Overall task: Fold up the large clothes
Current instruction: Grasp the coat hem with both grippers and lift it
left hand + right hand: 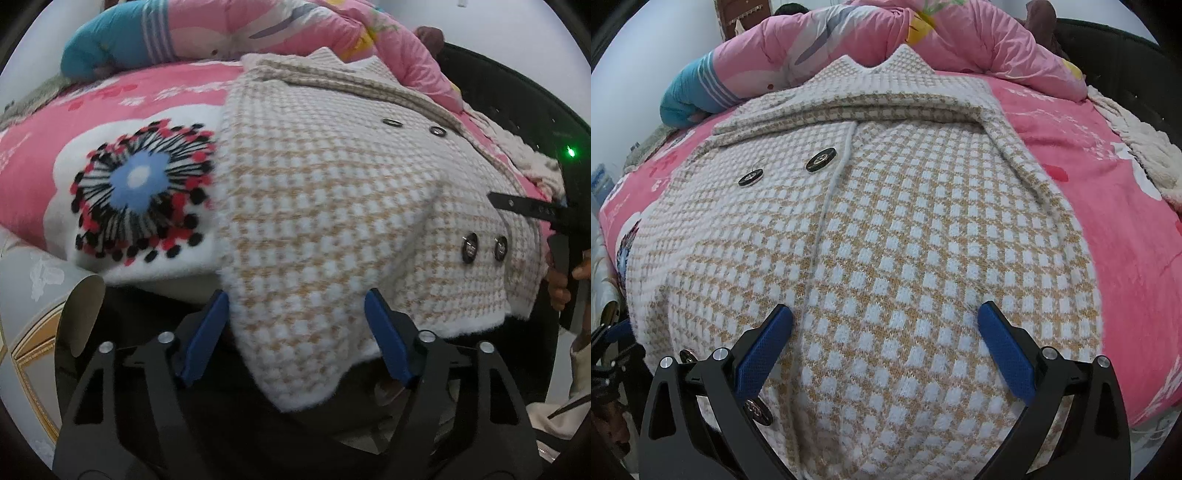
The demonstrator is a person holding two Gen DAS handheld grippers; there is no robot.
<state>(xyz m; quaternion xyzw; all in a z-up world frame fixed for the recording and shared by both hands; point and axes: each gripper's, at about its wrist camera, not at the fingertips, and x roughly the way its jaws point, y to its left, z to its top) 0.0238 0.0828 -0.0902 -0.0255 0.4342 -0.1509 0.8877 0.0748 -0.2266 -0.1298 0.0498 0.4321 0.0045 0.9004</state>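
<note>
Left hand-held gripper (295,314) straddles, jaws apart, the overhanging hem corner of the beige-and-white checked knit coat (332,192) spread on the pink fleece-covered bed (110,96), while the right hand-held gripper (886,325) hovers wide over its front, pink bedding free at both sides.

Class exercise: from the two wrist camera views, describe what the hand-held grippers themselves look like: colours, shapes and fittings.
Each hand-held gripper, left and right, has two black angular linkage arms with triangular cut-outs and silver round pivot bolts. Its fingers carry flat, elongated blue pads with a fine dotted texture. No cables or markings show.
</note>
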